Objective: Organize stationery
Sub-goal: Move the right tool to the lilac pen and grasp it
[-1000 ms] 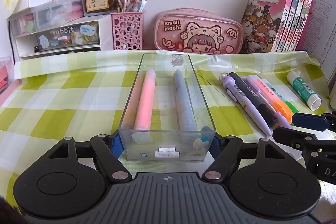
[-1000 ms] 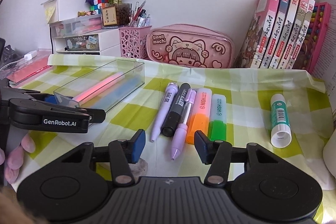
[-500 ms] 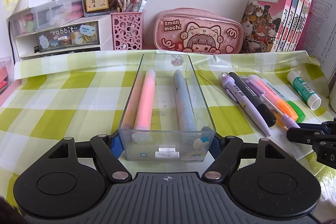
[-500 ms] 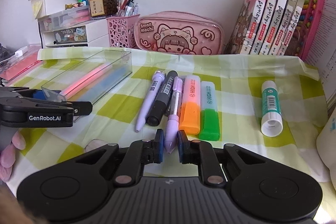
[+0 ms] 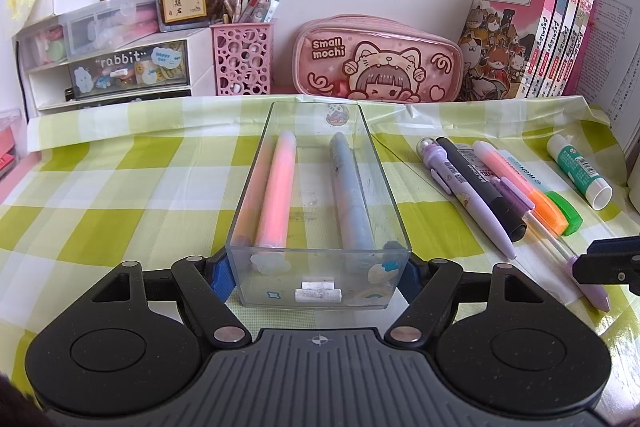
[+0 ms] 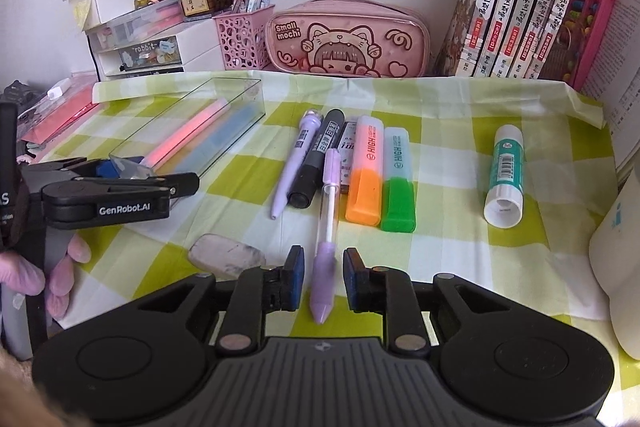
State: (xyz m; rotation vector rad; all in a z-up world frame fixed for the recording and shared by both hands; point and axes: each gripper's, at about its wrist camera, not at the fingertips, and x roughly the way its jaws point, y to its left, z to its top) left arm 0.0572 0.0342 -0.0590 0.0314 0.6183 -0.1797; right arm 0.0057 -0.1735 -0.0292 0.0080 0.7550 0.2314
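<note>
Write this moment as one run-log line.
left tool: shut on box | right tool: opening, purple pen between pads, not gripped | box contents: two pens

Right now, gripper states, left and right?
Left gripper: closed on the clear box, holding its near end.
Right gripper: jaws opening, lilac pen between the pads, not clamped.

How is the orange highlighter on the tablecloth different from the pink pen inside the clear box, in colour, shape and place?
The orange highlighter is short, flat and wide, with a pale body and an orange cap; the pink pen is long, round and slim, pink all over. The orange highlighter lies loose on the checked tablecloth, touching a green highlighter; the pink pen lies inside the clear box. No hand-held gripper touches either.
</note>
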